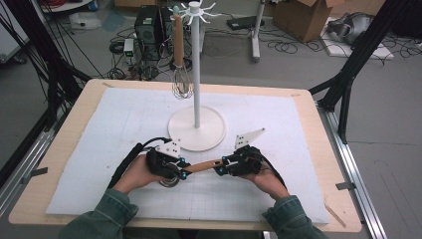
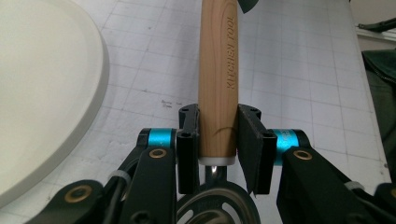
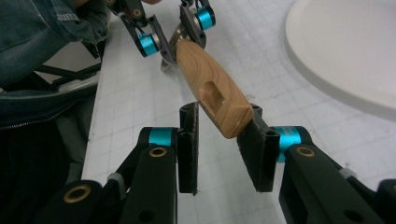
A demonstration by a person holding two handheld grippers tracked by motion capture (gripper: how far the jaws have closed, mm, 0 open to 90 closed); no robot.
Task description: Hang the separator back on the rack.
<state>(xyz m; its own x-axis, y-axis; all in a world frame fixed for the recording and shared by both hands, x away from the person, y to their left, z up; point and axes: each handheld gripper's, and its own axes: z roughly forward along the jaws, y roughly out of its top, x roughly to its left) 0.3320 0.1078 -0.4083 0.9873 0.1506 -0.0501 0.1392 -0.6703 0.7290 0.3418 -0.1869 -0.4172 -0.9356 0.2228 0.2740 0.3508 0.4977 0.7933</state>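
near the front edge of the white gridded mat (image 1: 99, 149), the left gripper (image 1: 180, 172) was clamped tight on the wooden handle (image 1: 203, 166) of a kitchen tool, close to its metal end (image 2: 215, 205), both pads pressing the wood. the handle ran level toward the right. at its free end (image 3: 229, 112), the right gripper (image 1: 222, 167) stood narrowly parted around the wood; one pad touched it, the other stood just clear. behind them, mid-mat, stood a white stand (image 1: 196, 74) with a whisk (image 1: 181, 74) hanging on it.
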